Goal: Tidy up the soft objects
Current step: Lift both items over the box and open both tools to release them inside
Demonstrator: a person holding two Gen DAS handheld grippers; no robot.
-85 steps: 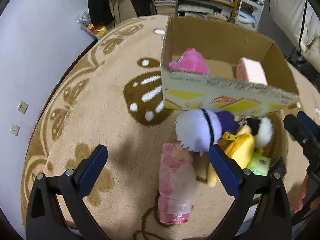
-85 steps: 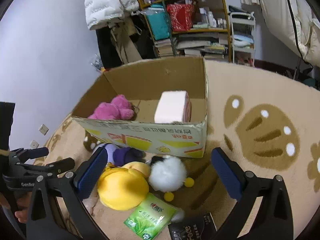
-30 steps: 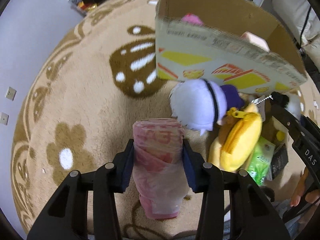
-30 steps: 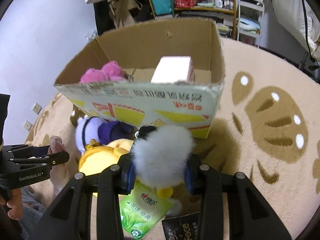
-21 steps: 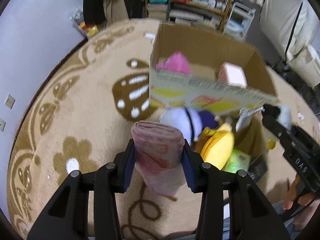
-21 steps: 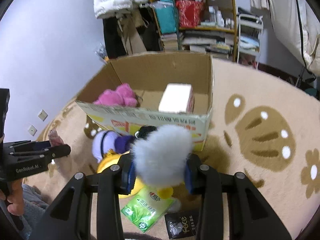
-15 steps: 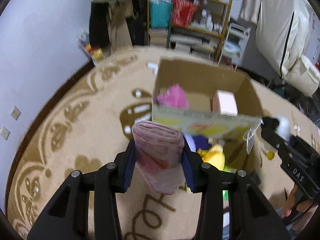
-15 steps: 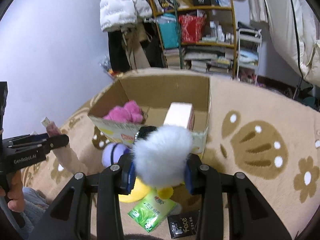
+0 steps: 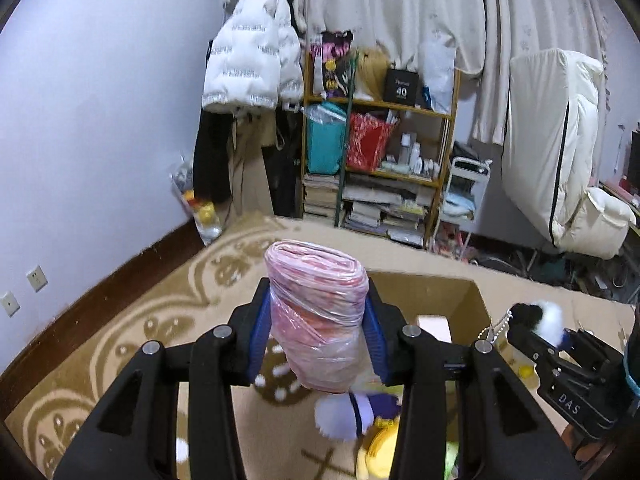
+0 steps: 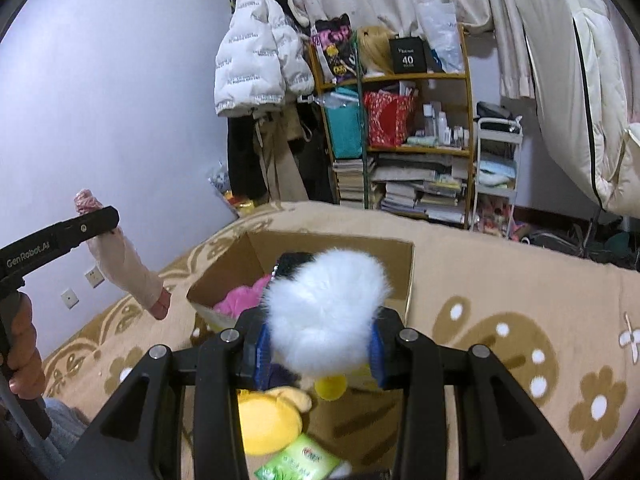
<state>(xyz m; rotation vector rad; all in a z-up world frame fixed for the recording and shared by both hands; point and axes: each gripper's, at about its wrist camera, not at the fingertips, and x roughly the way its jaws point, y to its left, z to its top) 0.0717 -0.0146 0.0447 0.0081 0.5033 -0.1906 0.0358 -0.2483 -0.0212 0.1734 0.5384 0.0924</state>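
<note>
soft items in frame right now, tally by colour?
Pink: 2, wrapped roll in left gripper, plush in cardboard box
White: 1, fluffy pompom in right gripper
Yellow: 1, plush
White-purple: 1, plush
Total: 5

right tongs [image 10: 318, 354] clamp white pom-pom [image 10: 326, 312] | cardboard box [image 10: 402, 276] beyond

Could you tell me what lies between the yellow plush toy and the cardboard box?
In the left wrist view, a white-and-purple plush toy lies on the rug between the yellow plush toy and the cardboard box.
</note>
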